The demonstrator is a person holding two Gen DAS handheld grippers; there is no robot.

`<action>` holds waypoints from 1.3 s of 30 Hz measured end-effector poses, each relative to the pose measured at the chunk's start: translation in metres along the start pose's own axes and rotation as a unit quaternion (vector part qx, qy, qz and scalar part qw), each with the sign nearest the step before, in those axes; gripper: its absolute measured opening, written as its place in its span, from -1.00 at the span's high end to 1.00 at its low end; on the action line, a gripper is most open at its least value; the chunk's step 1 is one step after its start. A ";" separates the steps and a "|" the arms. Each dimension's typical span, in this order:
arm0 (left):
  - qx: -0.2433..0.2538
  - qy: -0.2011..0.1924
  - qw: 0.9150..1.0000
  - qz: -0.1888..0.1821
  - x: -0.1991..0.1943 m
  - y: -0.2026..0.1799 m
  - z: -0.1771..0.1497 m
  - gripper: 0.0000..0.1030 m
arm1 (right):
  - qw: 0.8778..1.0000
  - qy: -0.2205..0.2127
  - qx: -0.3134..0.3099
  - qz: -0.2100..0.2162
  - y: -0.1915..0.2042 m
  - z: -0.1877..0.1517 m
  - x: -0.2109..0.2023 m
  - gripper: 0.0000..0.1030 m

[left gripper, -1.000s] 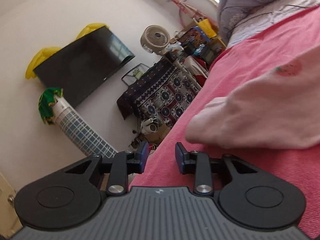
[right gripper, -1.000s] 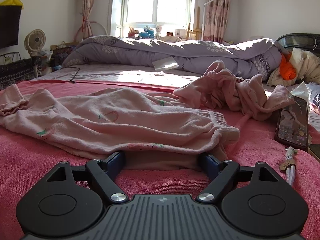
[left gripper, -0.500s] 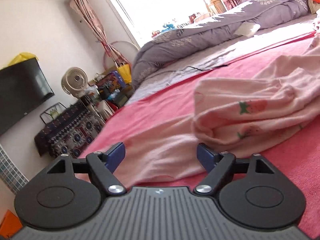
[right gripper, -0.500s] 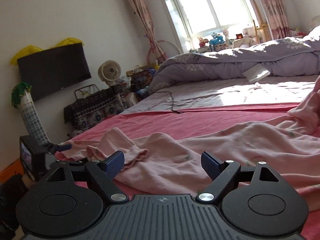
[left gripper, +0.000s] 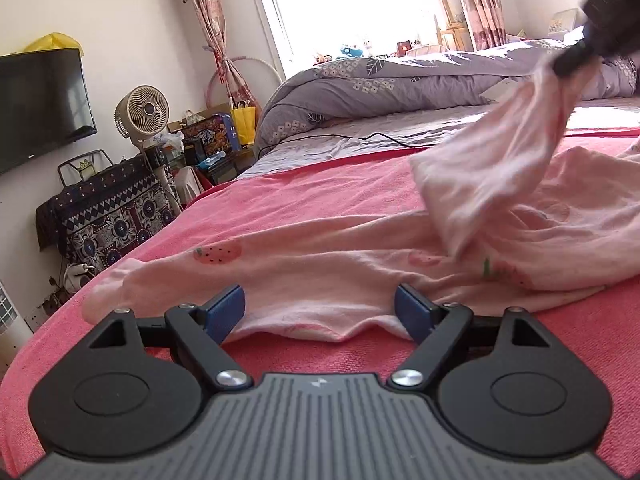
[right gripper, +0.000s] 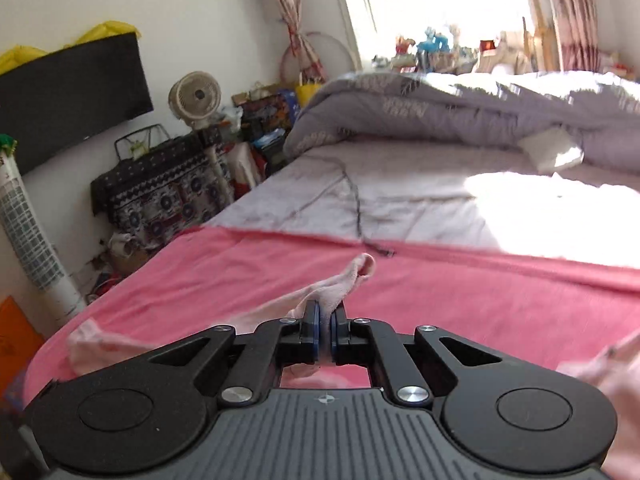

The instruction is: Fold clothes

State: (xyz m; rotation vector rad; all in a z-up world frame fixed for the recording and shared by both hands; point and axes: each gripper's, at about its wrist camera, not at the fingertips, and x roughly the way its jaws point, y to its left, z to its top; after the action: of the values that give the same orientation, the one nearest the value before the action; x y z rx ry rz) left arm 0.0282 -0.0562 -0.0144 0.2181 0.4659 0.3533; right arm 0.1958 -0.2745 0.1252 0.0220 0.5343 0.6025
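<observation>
Half the pink garment (left gripper: 360, 264) blurred

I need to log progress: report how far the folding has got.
Done: nothing looks folded; the pale pink strawberry-print garment lies crumpled on the pink bedspread. In hand: the right gripper is shut on one cuff end, lifting it; the left gripper is open at the near hem. Left: every fold.

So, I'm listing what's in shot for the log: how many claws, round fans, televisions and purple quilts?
Claws: 2 (left claw, right claw holding the pink garment)
Round fan: 1
Television: 1
Purple quilt: 1
Total: 5
</observation>
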 end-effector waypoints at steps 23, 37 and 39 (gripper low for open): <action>-0.001 -0.005 1.000 0.020 0.001 -0.003 0.002 -0.70 | 0.982 0.146 -0.113 -0.035 -0.073 -0.149 -0.069 0.03; -0.012 -0.004 1.000 0.023 0.001 -0.002 0.000 -0.74 | 0.970 0.184 -0.158 -0.011 -0.072 -0.099 -0.070 0.45; -0.012 -0.005 1.000 0.024 0.001 -0.002 0.000 -0.74 | 0.972 0.187 -0.142 -0.025 -0.074 -0.117 -0.071 0.76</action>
State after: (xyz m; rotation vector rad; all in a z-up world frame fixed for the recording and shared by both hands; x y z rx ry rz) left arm 0.0296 -0.0575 -0.0153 0.2086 0.4468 0.4050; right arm 0.1294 -0.3904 0.0451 -0.3820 0.8060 0.6328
